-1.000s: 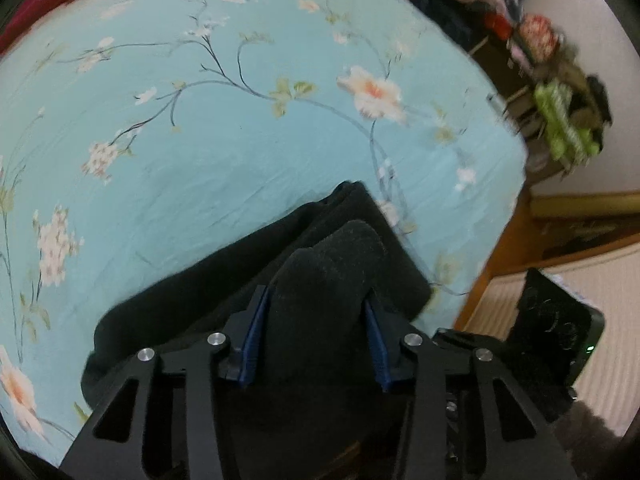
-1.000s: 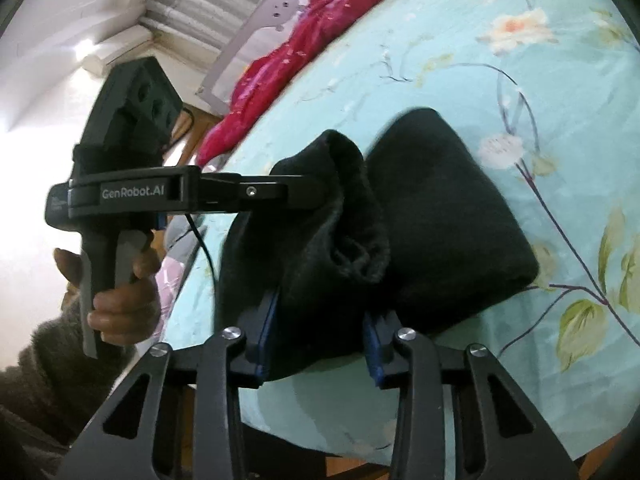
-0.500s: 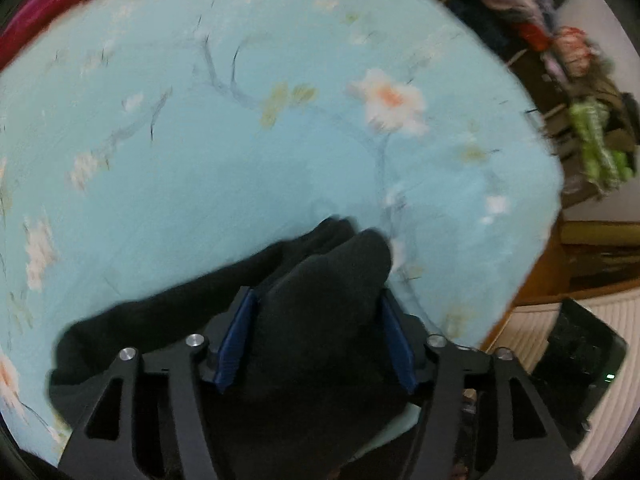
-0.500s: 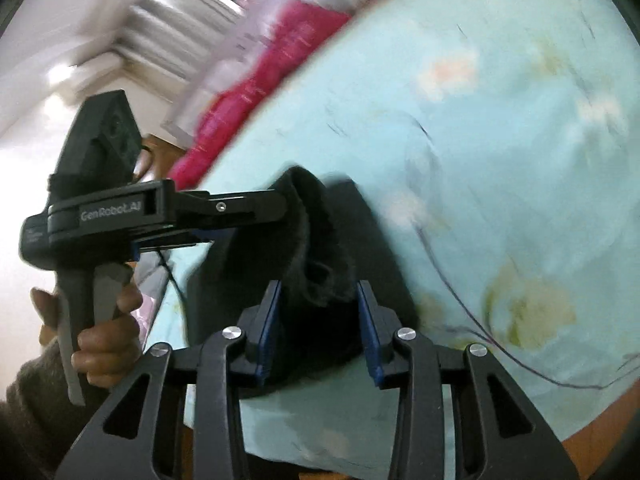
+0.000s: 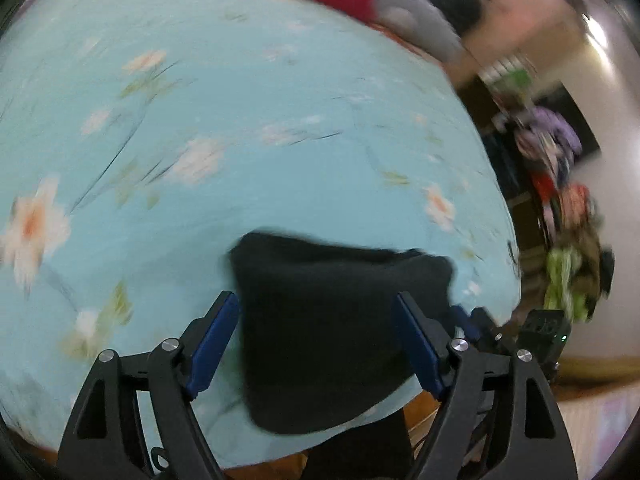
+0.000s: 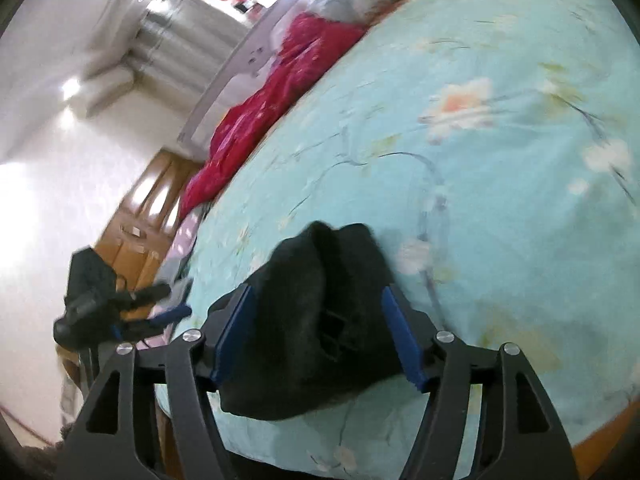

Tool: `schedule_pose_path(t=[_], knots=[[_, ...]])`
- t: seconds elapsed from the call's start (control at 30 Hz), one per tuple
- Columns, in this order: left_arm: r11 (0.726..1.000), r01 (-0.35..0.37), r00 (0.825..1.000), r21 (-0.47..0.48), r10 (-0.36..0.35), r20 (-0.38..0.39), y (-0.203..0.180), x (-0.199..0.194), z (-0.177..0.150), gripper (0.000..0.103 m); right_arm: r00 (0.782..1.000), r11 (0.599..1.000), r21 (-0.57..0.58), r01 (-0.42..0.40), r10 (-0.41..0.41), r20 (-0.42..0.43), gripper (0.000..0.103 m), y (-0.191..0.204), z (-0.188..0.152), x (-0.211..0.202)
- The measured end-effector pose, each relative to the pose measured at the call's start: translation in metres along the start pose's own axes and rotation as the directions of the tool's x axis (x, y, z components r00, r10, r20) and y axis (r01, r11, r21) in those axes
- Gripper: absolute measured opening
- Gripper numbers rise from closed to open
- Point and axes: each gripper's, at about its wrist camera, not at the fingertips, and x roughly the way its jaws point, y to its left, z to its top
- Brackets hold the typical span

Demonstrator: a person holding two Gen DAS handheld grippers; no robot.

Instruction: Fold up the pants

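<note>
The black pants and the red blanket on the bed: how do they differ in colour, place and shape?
The pants are black; the blanket is bright red. The pants lie at the near edge of the bed, between the open fingers of the right gripper; the blanket lies along the far side. The pants form a compact bundle; the blanket stretches in a long heap. Both are soft cloth.

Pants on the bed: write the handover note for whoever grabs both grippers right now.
Left gripper: open, holding nothing, fingers either side of the pants.
Right gripper: open too, straddling the same bundle.
Pants: a compact black folded bundle lying near the bed edge on the floral sheet.
Done: the fold looks finished and the bundle is released.
Left: probably just back both grippers away; tidy the bundle if it looks loose.
</note>
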Motion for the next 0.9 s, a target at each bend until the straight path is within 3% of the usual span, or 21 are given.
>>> schedule_pose_path(t=[0.07,0.13,0.17,0.2,0.23,0.33,0.43,0.5,0.53,0.57,0.67,0.77,0.9], knots=[[0.996,0.018,0.999,-0.086,-0.021,-0.034,0.025,0.010,-0.009,0.079,0.999,0.999,-0.044,0.016,-0.018,-0.035,0.069,0.008,0.004,0.018],[0.993,0.009,0.997,-0.118,-0.018,-0.074,0.032,0.030,-0.014,0.068,0.996,0.993,-0.098,0.062,-0.068,-0.060,0.069,0.014,0.005,0.040],[0.994,-0.007,0.996,-0.108,-0.003,-0.088,0.029,0.040,-0.015,0.050,0.992,0.985,-0.141,0.096,-0.107,-0.074,0.067,0.019,0.004,0.050],[0.996,-0.007,0.994,-0.087,-0.003,-0.106,0.022,0.047,-0.016,0.039,0.989,0.972,-0.204,0.113,-0.131,-0.075,0.053,0.026,0.003,0.055],[0.998,-0.022,0.994,-0.064,0.015,-0.108,0.011,0.051,-0.018,0.039,0.989,0.968,-0.232,0.095,-0.119,-0.093,0.040,0.030,0.005,0.057],[0.997,-0.070,0.997,0.021,0.071,-0.032,-0.018,0.050,-0.023,0.042,0.992,0.956,-0.284,0.072,-0.099,-0.082,0.020,0.049,0.015,0.040],[0.990,-0.134,0.991,0.032,0.134,-0.015,-0.028,0.069,-0.028,0.058,0.988,0.940,-0.318,0.120,-0.146,-0.059,0.019,0.047,0.020,0.032],[0.973,-0.220,0.975,0.071,0.221,-0.014,-0.032,0.085,-0.031,0.070,0.964,0.922,-0.338,0.190,-0.240,-0.114,0.019,0.026,0.018,0.053],[0.965,-0.248,0.968,0.090,0.250,-0.011,-0.034,0.087,-0.033,0.071,0.956,0.920,-0.340,0.195,-0.255,-0.143,0.019,0.015,0.012,0.064],[0.967,-0.238,0.971,0.090,0.240,-0.012,-0.034,0.083,-0.034,0.071,0.961,0.928,-0.326,0.182,-0.238,-0.141,0.020,0.013,0.013,0.065],[0.984,-0.173,0.984,0.050,0.174,-0.027,-0.026,0.059,-0.035,0.063,0.972,0.954,-0.254,0.157,-0.195,-0.134,0.038,0.016,0.026,0.053],[0.992,-0.123,0.992,0.018,0.123,0.043,-0.026,0.028,-0.032,0.062,0.982,0.963,-0.214,0.166,-0.182,-0.055,0.038,0.020,0.040,0.025],[0.994,-0.096,0.990,0.051,0.090,0.109,-0.042,0.008,-0.023,0.064,0.997,0.969,-0.237,0.076,-0.073,0.018,0.038,0.050,0.050,0.010]])
